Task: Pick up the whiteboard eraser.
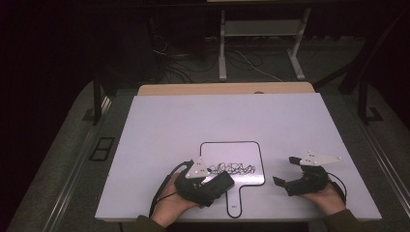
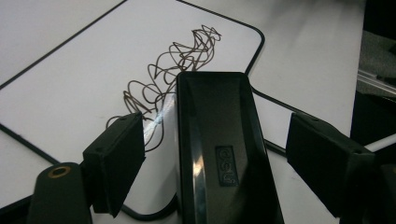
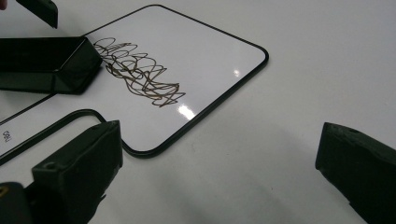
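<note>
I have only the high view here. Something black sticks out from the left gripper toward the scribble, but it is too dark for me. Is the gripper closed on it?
Observer: No. In the left gripper view, the black eraser lies between the open jaws of the left gripper, with a gap on each side.
Operator: Does the eraser reach the scribble?
Observer: Yes. Its front end overlaps the nearest loops of the scribble.
Operator: And the right gripper?
Observer: The right gripper is open over the bare table, beside a corner of the whiteboard.
</note>
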